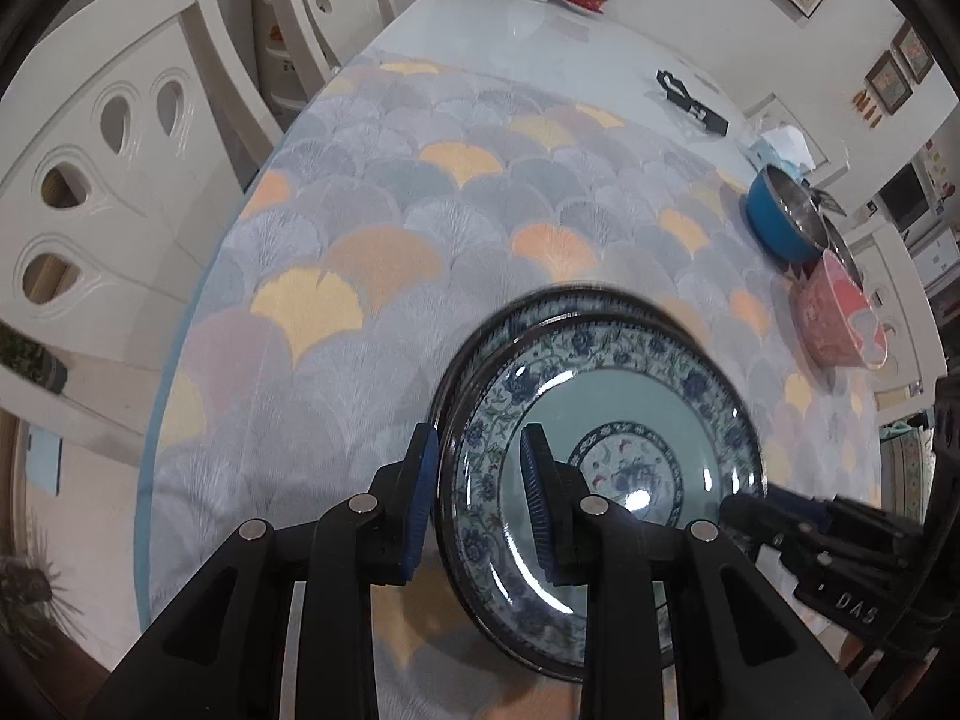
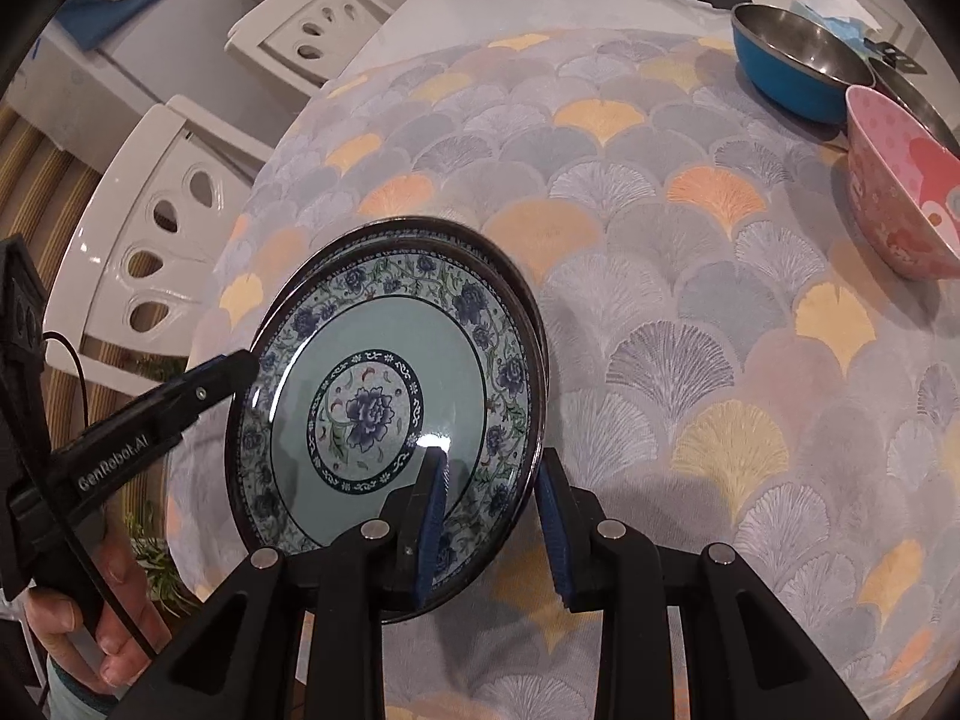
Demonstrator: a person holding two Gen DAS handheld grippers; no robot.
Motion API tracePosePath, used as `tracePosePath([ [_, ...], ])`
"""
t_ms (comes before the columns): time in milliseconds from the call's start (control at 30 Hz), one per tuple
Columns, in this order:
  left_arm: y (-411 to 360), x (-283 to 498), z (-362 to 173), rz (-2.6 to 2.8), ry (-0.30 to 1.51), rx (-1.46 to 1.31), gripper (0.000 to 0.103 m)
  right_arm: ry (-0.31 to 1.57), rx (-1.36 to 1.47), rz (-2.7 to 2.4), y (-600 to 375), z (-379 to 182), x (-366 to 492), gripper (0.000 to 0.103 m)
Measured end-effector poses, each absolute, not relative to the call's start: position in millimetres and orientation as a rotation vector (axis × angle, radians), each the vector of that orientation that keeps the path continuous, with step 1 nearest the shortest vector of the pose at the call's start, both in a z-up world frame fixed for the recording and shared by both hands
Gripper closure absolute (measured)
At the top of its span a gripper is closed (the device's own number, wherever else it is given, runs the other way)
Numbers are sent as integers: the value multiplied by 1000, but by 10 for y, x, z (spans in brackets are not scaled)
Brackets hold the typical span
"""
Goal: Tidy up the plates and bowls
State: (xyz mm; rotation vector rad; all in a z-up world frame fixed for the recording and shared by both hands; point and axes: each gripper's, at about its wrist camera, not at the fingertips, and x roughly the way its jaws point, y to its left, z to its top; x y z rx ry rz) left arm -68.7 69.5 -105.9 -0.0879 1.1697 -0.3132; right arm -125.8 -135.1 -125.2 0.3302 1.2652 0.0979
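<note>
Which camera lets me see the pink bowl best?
The right wrist view: the pink bowl looks big there, dots and inside showing. In the left wrist view it is smaller, out at the edge.

A: Soft, even indoor light; a white glare spot sits on the plate [image 1: 636, 498] glaze in both views.

B: Its far rim is smeared with blur (left view mostly). Fisheye bending curves the bench [image 2: 690, 312] edges, with black corners.

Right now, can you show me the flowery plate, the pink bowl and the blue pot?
Flowery plate [image 2: 366, 414]: right wrist view, middle flower.
Pink bowl [image 2: 888, 222]: right wrist view, outer side.
Blue pot [image 1: 774, 225]: left wrist view, blue outer wall.
</note>
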Motion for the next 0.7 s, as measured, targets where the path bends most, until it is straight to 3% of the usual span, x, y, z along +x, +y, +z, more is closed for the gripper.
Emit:
tracePosePath([
  [233, 737, -579, -1016, -302, 1158, -100, 77, 1236, 310, 83, -1457, -1178, -1314, 73],
  [700, 806, -569, -1062, -300, 1180, -135, 77, 1396, 183, 266, -1026, -1391, -1663, 73],
])
